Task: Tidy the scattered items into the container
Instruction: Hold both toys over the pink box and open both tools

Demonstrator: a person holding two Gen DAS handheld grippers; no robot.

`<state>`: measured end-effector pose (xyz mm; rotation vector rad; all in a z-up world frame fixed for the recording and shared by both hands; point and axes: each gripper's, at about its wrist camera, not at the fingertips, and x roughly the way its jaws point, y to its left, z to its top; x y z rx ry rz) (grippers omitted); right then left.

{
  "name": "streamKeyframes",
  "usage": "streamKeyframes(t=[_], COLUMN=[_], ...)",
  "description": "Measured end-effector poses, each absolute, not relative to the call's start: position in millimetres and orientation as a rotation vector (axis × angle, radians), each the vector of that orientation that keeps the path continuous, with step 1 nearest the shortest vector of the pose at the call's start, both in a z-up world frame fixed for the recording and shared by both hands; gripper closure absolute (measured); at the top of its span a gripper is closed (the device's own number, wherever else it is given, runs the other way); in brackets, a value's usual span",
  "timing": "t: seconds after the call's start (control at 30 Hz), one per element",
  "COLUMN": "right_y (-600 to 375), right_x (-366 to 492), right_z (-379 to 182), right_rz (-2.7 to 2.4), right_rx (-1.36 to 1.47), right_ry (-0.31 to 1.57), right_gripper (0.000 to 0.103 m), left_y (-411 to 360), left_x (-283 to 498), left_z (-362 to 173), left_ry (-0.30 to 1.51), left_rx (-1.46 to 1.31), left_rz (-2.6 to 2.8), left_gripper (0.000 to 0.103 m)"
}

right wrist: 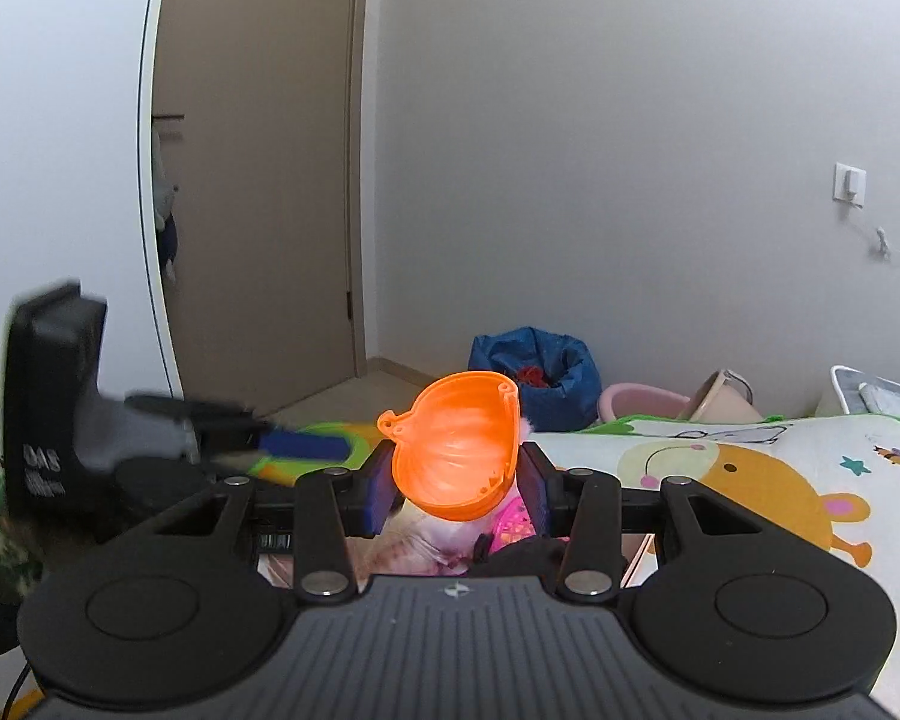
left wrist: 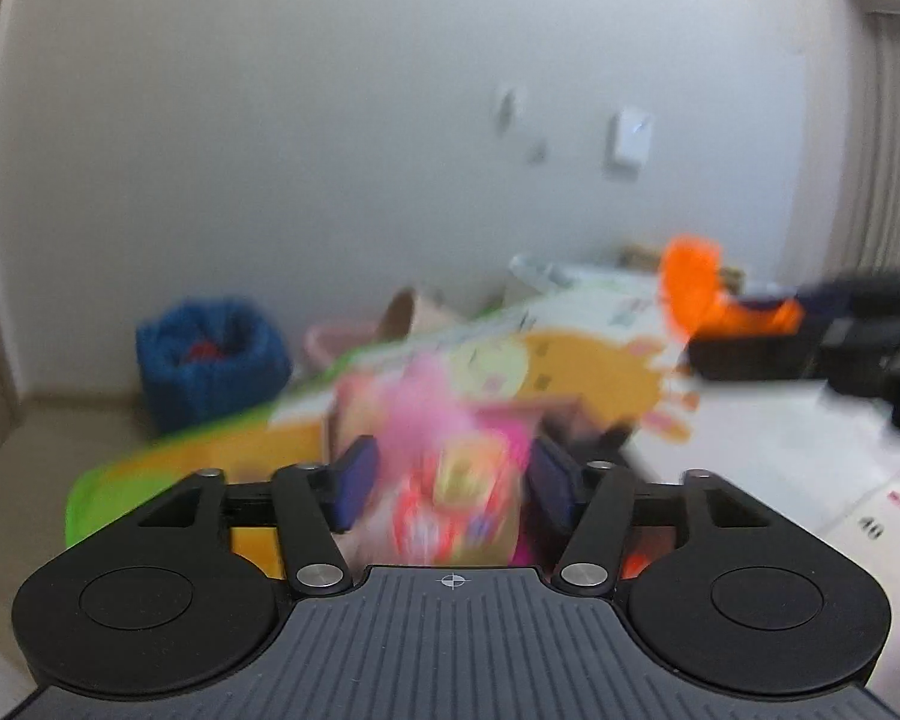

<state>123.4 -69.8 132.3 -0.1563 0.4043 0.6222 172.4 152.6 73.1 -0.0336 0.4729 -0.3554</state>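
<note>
A large play mat (right wrist: 750, 480) printed with a yellow cartoon animal covers the floor against the white wall (right wrist: 630, 150), and it shows blurred in the left wrist view too. A brown door (right wrist: 258, 180) stands in the corner. By the wall sit a blue bag (right wrist: 540, 372) with something red inside, a pink basin (right wrist: 642, 401) and a tipped beige bucket (right wrist: 726, 399).

The right gripper (right wrist: 457, 483) pinches an orange shell-shaped toy (right wrist: 459, 450) between its 2 blue pads, hollow side toward the camera, raised above the mat. Under it lies a box (left wrist: 450, 420) of pink items, its contents unclear.

The left gripper (left wrist: 447, 480) has its fingers spread on either side of a blurred pink and red packet (left wrist: 450, 504); whether the pads touch it I cannot tell.
</note>
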Motion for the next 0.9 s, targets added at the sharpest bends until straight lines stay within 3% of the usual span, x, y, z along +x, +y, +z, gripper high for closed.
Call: streamKeyframes(t=[0.23,0.4,0.47,0.53,0.9], right_y=[-54.0,-33.3,-28.2,-24.7,-75.0], right_x=[138.8,145.7,146.7,149.6,154.2], right_z=[110.2,99.5,94.5,90.1,82.8], right_rz=[0.641,0.687,0.692,0.678,0.521], right_rx=[-0.181,-0.168,-0.178,-0.169,-0.105], right_ry=[0.465,0.492,0.507,0.526,0.538], right_gripper=[0.061,0.061,0.057,0.041,0.03], left_y=[182.6,179.1,177.5,178.3,159.6], left_x=[152.1,131.4,126.2,121.6,124.8], left_z=[45.0,42.2,43.9,44.9,44.3], left_ry=[0.519,0.507,0.498,0.497,0.495], left_rx=[-0.097,-0.013,0.011,0.018,0.009], left_rz=[-0.359,-0.342,-0.333,-0.343,-0.39], left_gripper=[0.015,0.011,0.01,0.009,0.009])
